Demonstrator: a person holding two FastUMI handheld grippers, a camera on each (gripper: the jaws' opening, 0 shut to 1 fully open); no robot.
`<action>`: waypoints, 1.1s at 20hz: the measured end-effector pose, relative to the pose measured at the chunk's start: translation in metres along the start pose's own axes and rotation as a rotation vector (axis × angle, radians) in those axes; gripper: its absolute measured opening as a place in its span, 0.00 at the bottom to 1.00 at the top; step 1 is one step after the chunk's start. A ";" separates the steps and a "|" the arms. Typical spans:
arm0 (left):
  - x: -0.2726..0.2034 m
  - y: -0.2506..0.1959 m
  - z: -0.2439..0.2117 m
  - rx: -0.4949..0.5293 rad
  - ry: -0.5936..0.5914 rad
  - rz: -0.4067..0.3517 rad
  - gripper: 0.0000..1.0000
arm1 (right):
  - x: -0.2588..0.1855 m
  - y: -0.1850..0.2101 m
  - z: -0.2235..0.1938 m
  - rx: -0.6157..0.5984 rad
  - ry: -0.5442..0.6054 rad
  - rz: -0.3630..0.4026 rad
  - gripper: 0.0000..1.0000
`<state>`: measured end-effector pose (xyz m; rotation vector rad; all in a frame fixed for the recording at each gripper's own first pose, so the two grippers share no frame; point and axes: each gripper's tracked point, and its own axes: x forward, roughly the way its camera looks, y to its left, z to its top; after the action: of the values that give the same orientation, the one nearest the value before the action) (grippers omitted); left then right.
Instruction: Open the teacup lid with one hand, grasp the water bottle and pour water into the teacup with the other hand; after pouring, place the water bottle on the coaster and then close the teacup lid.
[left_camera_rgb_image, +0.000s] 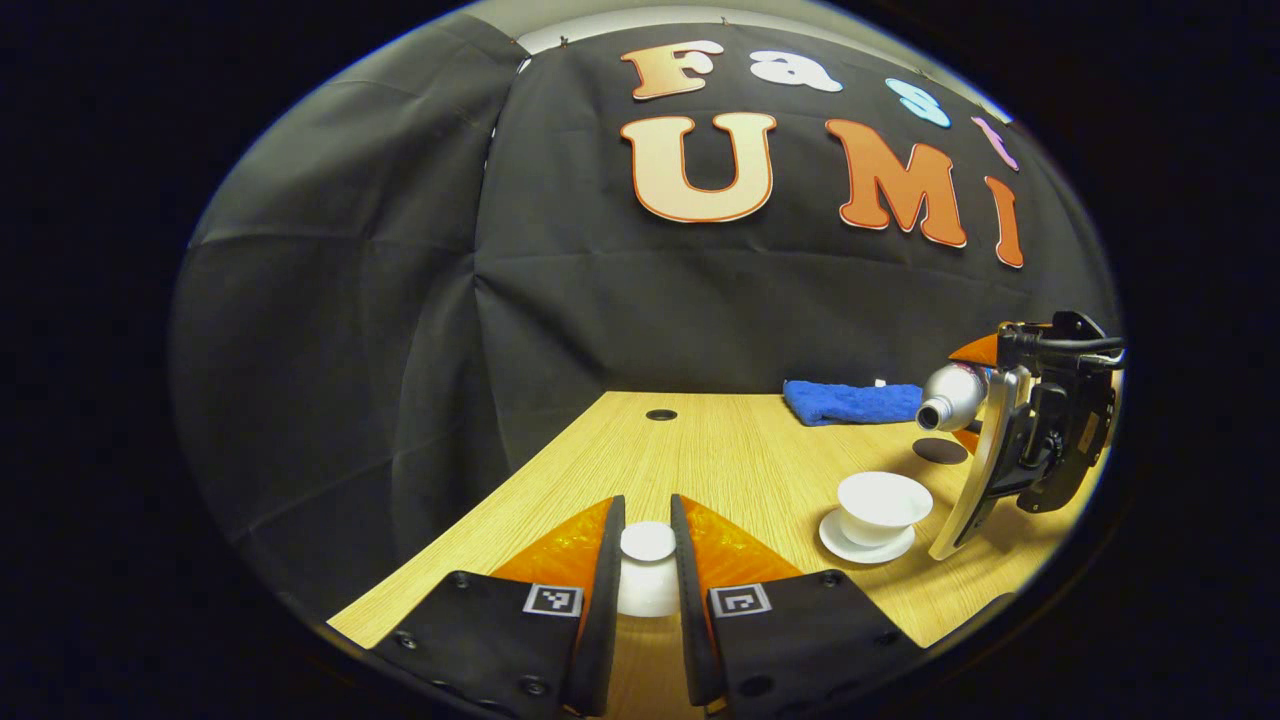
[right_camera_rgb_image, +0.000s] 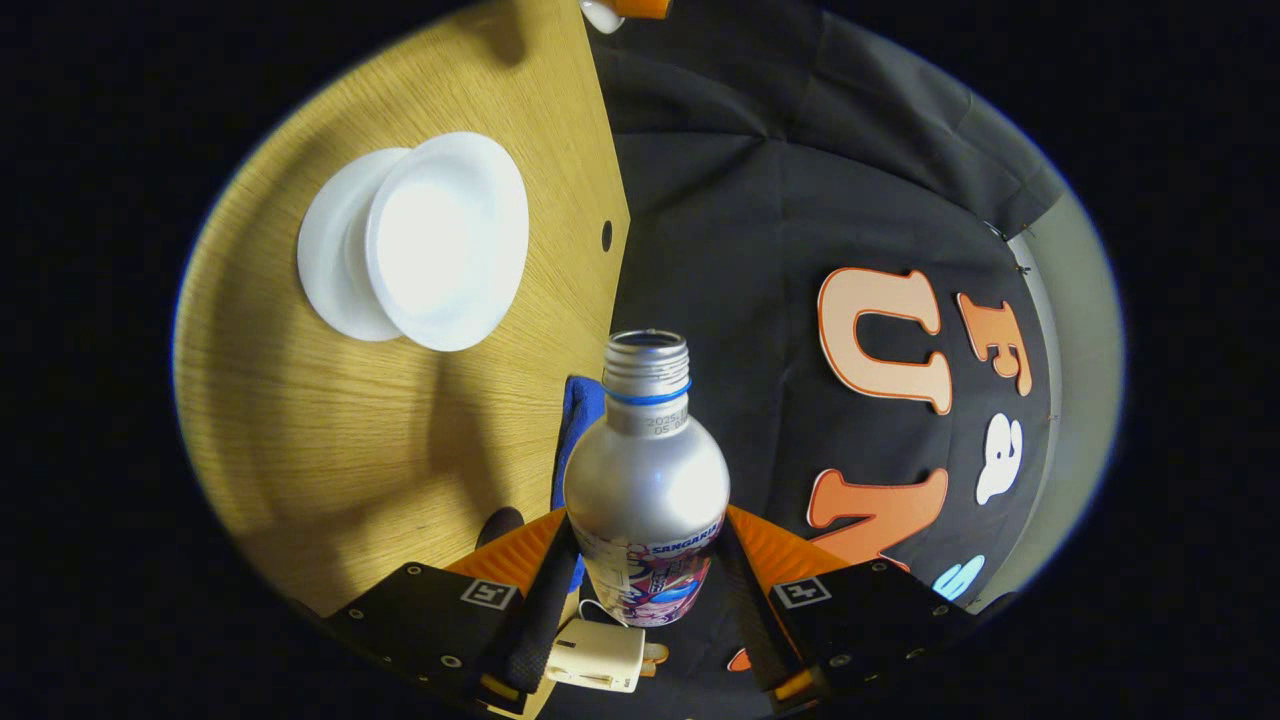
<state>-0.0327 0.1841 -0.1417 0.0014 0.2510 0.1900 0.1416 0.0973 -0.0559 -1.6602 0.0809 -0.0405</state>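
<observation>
Your left gripper (left_camera_rgb_image: 646, 560) clamped on the lid (left_camera_rgb_image: 648, 568), your right gripper (right_camera_rgb_image: 645, 580) gripping the tipped bottle (right_camera_rgb_image: 648, 490), teacup (left_camera_rgb_image: 884, 506) uncovered on its saucer (left_camera_rgb_image: 838, 541)

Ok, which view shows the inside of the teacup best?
The right gripper view: it looks almost straight into the open teacup on its saucer. The left gripper view shows the cup from the side, farther off, beneath the tilted water bottle.

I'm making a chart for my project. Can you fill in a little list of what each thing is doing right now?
lid: held between the left hand-held gripper fingers, off the cup
bottle: uncapped, tipped on its side, gripped by the right hand-held gripper
cup: open, on its saucer
coaster: dark, bare, behind the cup
cloth: blue, at the table's far edge
</observation>
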 end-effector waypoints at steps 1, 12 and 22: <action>0.001 0.001 0.000 -0.001 0.000 0.000 0.32 | 0.001 -0.003 -0.001 -0.017 -0.004 -0.013 0.78; 0.000 0.000 0.004 -0.003 -0.001 -0.007 0.32 | 0.004 -0.034 0.000 -0.117 -0.028 -0.115 0.78; 0.001 0.003 0.003 0.006 0.001 -0.004 0.32 | 0.004 -0.045 0.007 -0.206 -0.069 -0.171 0.78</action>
<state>-0.0320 0.1871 -0.1392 0.0071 0.2527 0.1853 0.1477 0.1084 -0.0120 -1.8699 -0.1135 -0.1073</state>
